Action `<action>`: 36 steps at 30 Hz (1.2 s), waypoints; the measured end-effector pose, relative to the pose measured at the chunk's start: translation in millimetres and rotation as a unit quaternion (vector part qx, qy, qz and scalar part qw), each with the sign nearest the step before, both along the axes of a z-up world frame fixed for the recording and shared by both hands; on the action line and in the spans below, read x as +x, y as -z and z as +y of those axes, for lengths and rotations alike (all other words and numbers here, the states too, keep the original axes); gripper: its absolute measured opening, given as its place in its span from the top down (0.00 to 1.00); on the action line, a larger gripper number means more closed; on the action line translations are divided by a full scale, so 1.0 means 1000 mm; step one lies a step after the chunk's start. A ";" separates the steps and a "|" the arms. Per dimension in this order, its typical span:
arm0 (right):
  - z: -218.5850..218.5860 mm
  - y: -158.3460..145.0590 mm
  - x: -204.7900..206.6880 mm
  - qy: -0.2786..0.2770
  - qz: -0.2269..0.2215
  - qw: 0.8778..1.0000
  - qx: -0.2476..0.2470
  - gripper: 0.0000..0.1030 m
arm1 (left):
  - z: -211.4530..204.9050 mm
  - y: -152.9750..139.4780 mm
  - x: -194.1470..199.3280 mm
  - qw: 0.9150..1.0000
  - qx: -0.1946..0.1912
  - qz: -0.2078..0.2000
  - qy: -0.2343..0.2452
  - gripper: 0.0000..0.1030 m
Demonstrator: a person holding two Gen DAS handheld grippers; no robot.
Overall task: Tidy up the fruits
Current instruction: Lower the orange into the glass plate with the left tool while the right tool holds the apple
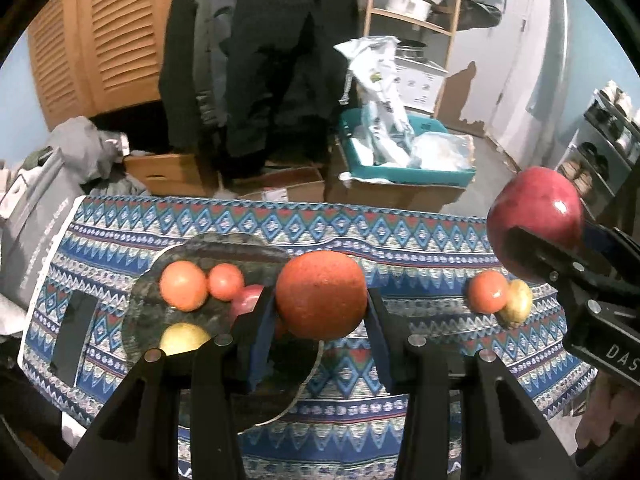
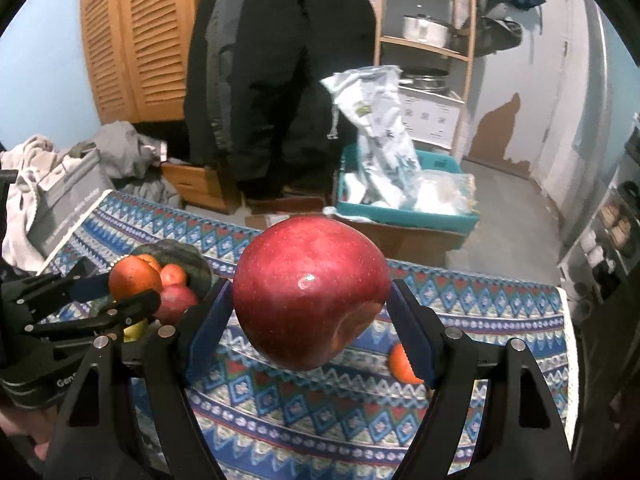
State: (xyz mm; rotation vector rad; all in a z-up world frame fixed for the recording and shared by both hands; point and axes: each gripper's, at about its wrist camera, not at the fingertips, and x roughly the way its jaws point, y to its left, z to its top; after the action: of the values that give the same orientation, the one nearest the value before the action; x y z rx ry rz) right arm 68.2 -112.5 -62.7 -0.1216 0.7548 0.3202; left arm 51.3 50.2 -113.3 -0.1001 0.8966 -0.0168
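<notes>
1. L gripper (image 1: 322, 320): clamped on an orange (image 1: 321, 295), held above the near edge of the plate (image 1: 140, 320). Both blue pads touch the fruit's sides.
2. R gripper (image 2: 310, 320): clamped on a red apple (image 2: 310, 292), held clear above the cloth (image 2: 320, 420); the jaws stand wide because the fruit is wide.
3. Plate, on cloth's left side: holds approx. 2 orange fruits (image 1: 183, 285), a reddish one (image 1: 248, 300) and a yellow one (image 1: 184, 338), partly hidden behind L fingers.
4. Still loose on the cloth, right side: a small orange (image 1: 487, 291) touching a yellowish fruit (image 1: 516, 303).
5. Progress, est.: past halfway. 4 on plate, 2 in transit, 2 left to fetch.
6. Beyond table: boxes, teal bin (image 1: 400, 172), hanging coats. Not task-relevant.
</notes>
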 end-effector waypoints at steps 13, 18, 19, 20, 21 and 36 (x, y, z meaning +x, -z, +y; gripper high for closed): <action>0.059 0.015 0.013 -0.047 0.015 0.999 0.003 0.24 | 0.052 0.027 0.006 0.999 0.002 0.029 -0.045 0.57; 0.079 0.026 0.018 -0.063 0.025 0.998 -0.001 0.24 | 0.066 0.037 0.008 0.998 0.003 0.039 -0.056 0.57; 0.082 0.028 0.020 -0.065 0.027 0.998 -0.002 0.24 | 0.069 0.041 0.009 0.997 0.001 0.042 -0.057 0.57; 0.086 0.031 0.021 -0.067 0.030 0.997 -0.003 0.24 | 0.072 0.044 0.010 0.997 0.000 0.044 -0.058 0.57; 0.088 0.034 0.021 -0.069 0.032 0.997 -0.004 0.24 | 0.073 0.045 0.011 0.997 -0.001 0.046 -0.059 0.57; 0.110 0.055 0.031 -0.087 0.059 0.994 -0.009 0.24 | 0.086 0.074 0.029 0.995 -0.006 0.087 -0.056 0.55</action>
State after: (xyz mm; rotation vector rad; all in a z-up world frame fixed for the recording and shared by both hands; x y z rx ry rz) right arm 99.1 -2.9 -118.1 -0.1880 0.8661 0.4896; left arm 80.4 136.0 -187.1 -0.1652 1.0639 0.0926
